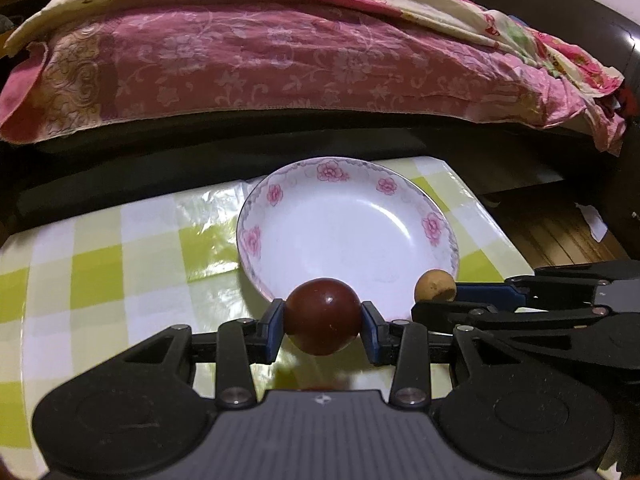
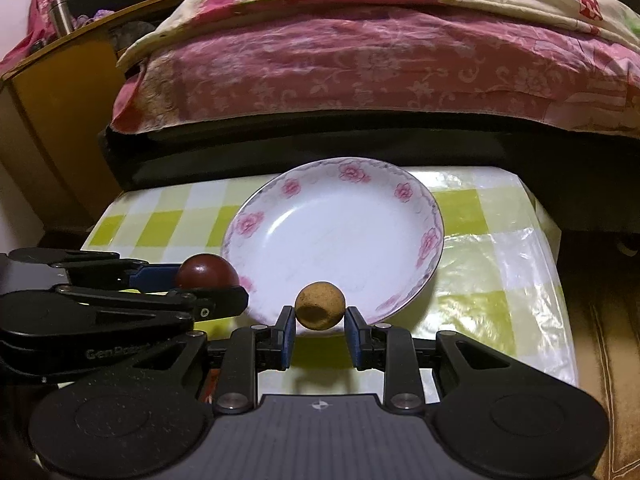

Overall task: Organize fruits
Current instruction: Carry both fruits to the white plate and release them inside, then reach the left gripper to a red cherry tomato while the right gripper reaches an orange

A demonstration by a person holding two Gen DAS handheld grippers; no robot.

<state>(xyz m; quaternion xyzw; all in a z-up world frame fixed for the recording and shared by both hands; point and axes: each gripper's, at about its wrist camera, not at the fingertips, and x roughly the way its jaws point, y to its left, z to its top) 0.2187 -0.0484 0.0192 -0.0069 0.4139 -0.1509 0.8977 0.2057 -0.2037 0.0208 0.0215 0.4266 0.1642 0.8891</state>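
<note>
My left gripper [image 1: 323, 320] is shut on a dark red round fruit [image 1: 322, 316] and holds it just in front of the near rim of a white plate with pink flowers [image 1: 320, 176]. My right gripper [image 2: 320, 322] is shut on a small tan round fruit [image 2: 320, 305] at the plate's near rim [image 2: 434, 208]. The two grippers are side by side. The right gripper [image 1: 444, 302] with its tan fruit [image 1: 435, 286] shows at the right in the left wrist view. The left gripper [image 2: 216, 286] with the red fruit [image 2: 207, 272] shows at the left in the right wrist view. The plate holds nothing.
The plate stands on a small table with a green and white checked cover [image 1: 100, 264] under clear plastic. A bed with pink floral bedding [image 1: 260, 60] lies close behind the table. A yellow wooden cabinet [image 2: 52, 120] stands at the left. Wood floor [image 1: 560, 236] lies to the right.
</note>
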